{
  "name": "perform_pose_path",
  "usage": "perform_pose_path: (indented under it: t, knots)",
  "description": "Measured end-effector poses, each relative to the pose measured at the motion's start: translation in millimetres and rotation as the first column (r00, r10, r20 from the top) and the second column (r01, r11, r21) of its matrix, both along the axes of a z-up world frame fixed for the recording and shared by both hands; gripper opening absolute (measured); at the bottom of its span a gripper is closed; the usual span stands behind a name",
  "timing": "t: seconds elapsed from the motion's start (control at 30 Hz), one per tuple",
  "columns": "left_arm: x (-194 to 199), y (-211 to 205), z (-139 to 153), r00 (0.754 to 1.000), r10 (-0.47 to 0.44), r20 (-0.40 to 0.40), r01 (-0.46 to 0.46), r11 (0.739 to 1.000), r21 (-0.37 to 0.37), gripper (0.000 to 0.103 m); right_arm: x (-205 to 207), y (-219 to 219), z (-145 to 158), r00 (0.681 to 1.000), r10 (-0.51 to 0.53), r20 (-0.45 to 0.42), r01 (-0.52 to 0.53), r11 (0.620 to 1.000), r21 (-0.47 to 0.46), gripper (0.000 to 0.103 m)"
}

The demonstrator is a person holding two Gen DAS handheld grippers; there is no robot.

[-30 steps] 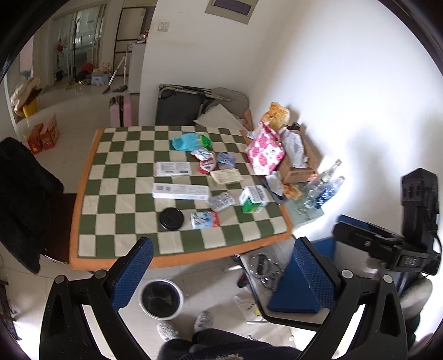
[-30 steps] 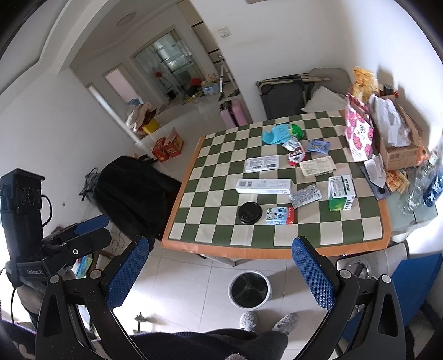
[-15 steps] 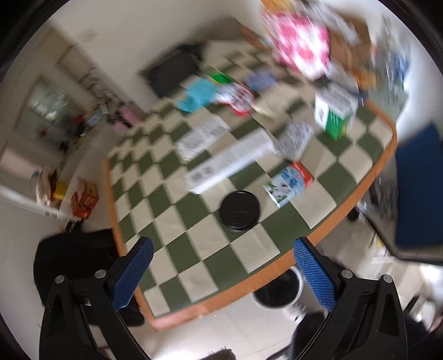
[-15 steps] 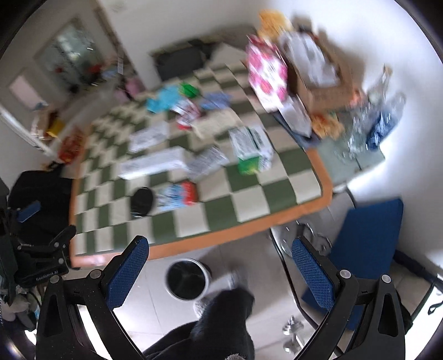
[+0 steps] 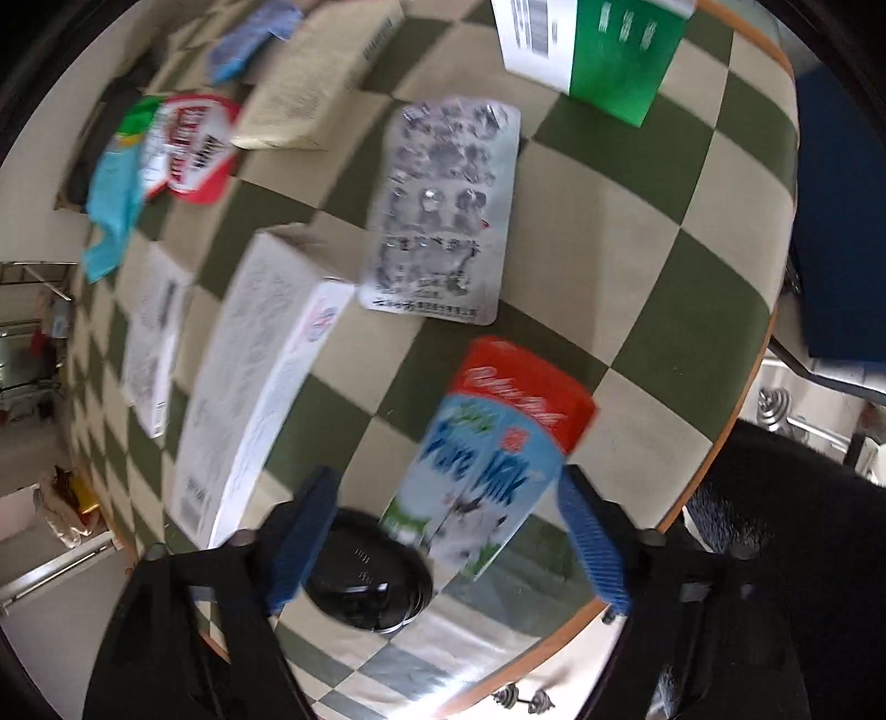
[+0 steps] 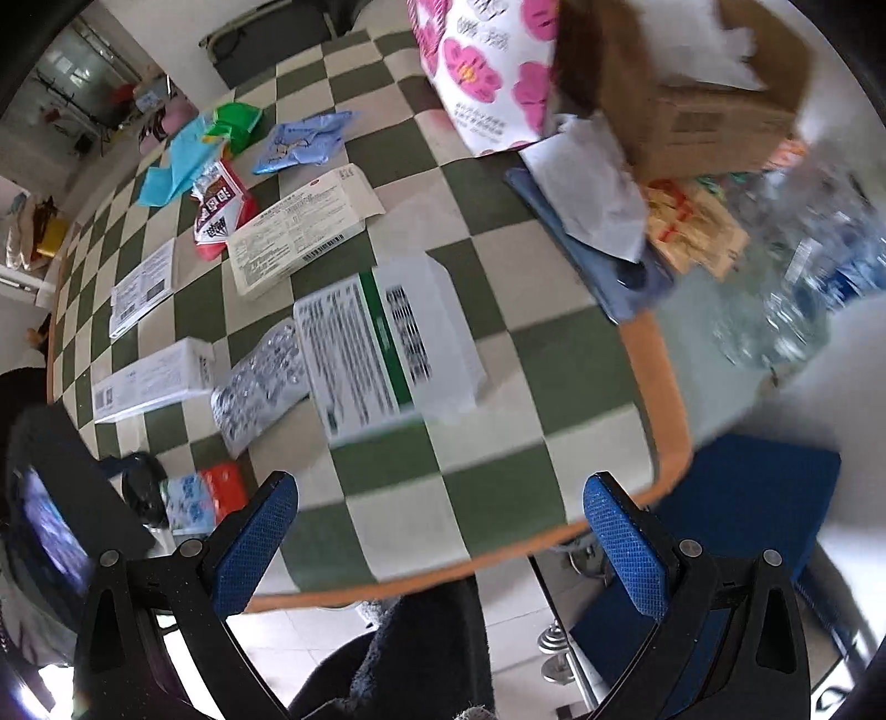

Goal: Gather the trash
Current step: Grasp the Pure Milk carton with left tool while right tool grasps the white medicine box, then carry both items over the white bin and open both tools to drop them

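Trash lies on a green-and-cream checkered table (image 5: 637, 232). My left gripper (image 5: 448, 526) is open, low over the table, its fingers either side of a blue-and-red Pure Milk carton (image 5: 487, 459) lying flat. A black round lid (image 5: 365, 576) sits by the left finger. A foil pill blister (image 5: 443, 210), a long white box (image 5: 249, 387) and a green-and-white box (image 5: 603, 44) lie beyond. My right gripper (image 6: 437, 531) is open and empty over the table's near edge, short of the green-and-white box (image 6: 382, 343). The milk carton (image 6: 205, 495) shows at lower left there.
A pink-flowered bag (image 6: 487, 66), a cardboard box (image 6: 692, 94) and plastic bottles (image 6: 803, 288) crowd the table's right side. Wrappers (image 6: 221, 210) and a flat white box (image 6: 299, 238) lie further back. A blue chair (image 6: 736, 498) stands by the table's corner.
Both grippers have swung down from well above the floor toward the table. The left one has closed in around the milk carton; the right has come over the table's near edge.
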State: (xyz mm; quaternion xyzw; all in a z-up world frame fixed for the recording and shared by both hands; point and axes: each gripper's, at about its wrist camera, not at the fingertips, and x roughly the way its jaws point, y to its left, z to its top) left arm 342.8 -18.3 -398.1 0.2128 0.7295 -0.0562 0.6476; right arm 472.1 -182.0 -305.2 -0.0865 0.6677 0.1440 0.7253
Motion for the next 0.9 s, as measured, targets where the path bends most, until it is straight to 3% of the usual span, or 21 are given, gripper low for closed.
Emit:
perform_pose_path:
  t: [0.07,0.1,0.33,0.4,0.43,0.47,0.67,0.8,0.9]
  knots:
    - [6,1,-6,1.000,0.018,-0.010,-0.018,1.000,-0.012,0.051,10,10,-9,1.000,0.018,-0.016,-0.018,1.000,-0.017,0.103]
    - [9,2,-8,1.000,0.028,-0.014,-0.028,0.999,-0.015,0.049,16,16,-16,0.999,0.028,-0.024,-0.028,0.999,-0.026,0.103]
    - [11,-4,-10,0.999,0.037,-0.014,-0.037,0.999,-0.027,0.049,40,51,-59,0.996,0.060,-0.072,-0.066,0.995,-0.079,0.103]
    - [10,-6,-12,0.999,0.031,-0.013,-0.031,0.999,-0.025,0.049,43,57,-68,0.995,0.059,-0.076,-0.065,0.994,-0.090,0.097]
    - [12,-1,-14,1.000,0.023,-0.015,-0.023,0.999,-0.027,0.049,44,60,-71,0.995,0.061,-0.075,-0.068,0.992,-0.102,0.087]
    - [10,2,-15,1.000,0.018,-0.014,-0.018,1.000,-0.025,0.050,45,62,-74,0.996,0.059,-0.072,-0.067,0.991,-0.112,0.084]
    - [11,-1,-13,1.000,0.017,0.022,-0.017,0.999,-0.027,0.048,48,69,-73,0.996,0.074,-0.057,-0.080,0.990,-0.114,0.081]
    - [17,7,5,0.993,0.096,0.062,-0.093,0.994,-0.054,0.048,48,64,-65,0.997,0.060,-0.042,-0.064,0.993,-0.102,0.081]
    - [23,17,24,0.975,0.196,0.103,-0.188,0.979,-0.085,0.048,44,58,-53,0.999,0.047,-0.013,-0.048,0.995,-0.082,0.081]
